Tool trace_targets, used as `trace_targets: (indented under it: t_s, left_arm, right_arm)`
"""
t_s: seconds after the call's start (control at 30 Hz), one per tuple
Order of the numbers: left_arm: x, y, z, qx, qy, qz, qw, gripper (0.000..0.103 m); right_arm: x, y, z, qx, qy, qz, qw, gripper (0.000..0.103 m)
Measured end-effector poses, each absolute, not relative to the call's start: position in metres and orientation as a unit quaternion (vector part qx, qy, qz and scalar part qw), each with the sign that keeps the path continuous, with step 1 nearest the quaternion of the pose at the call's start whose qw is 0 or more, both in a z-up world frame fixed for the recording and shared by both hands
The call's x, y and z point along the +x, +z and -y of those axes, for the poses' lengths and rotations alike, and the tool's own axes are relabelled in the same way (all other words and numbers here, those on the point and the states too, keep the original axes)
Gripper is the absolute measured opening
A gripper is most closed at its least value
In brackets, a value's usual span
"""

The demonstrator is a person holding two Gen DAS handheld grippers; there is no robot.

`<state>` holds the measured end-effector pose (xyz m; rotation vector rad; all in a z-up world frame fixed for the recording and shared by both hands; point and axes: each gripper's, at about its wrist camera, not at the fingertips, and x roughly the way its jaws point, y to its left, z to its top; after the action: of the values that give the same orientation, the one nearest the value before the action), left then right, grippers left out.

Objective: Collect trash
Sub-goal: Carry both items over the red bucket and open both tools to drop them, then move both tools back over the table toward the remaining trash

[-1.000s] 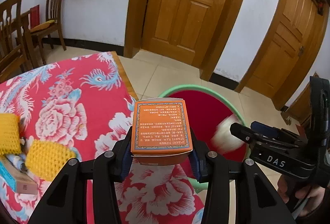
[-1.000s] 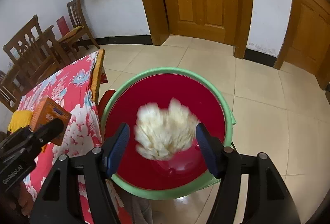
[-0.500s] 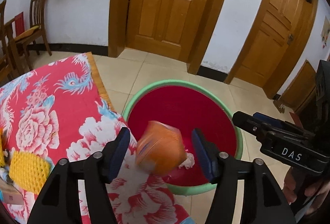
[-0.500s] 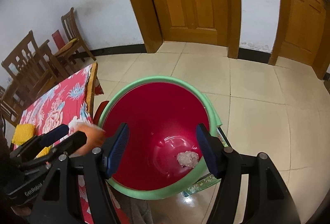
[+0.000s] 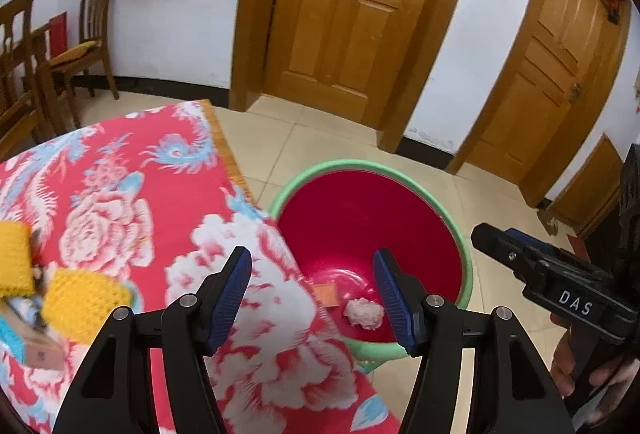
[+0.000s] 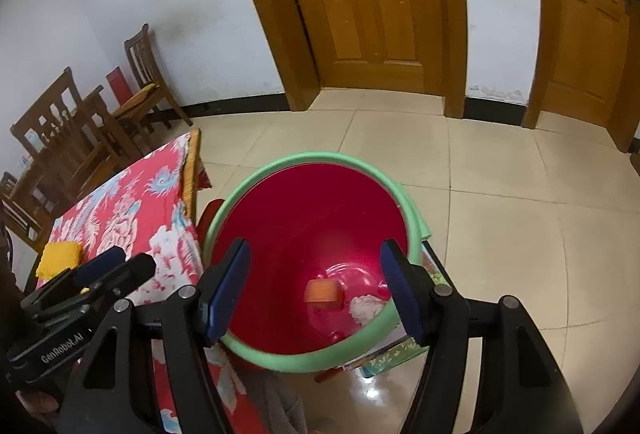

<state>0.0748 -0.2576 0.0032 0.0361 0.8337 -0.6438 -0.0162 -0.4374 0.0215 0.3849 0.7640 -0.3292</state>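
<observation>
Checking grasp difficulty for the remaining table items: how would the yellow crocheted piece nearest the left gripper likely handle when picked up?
The yellow crocheted piece looks like soft open-knit yarn, so it would probably flop and compress rather than stay stiff. It seems light, unlikely to roll, and its textured surface should grip well.

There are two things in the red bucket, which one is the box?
The orange box, flat-sided, lies left of the lumpy white paper wad at the bucket's bottom.

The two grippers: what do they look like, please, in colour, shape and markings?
Both are black, with angular arms and silver bolts. The left gripper and right gripper each have two blue ribbed pads. White lettering reads "GenRobot.AI" on the left one's side and "DAS" on the right one's. No cables show.
</observation>
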Motion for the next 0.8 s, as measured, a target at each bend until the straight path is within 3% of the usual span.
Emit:
trace_targets:
  t_s: [0.8]
  left_arm:
    - [0.063,0.023,0.125,-0.039,-0.191,-0.386,0.902,0.065]
  right_arm:
    - [0.009,0.03,0.336,0.141,-0.053,-0.386,0.91,0.067]
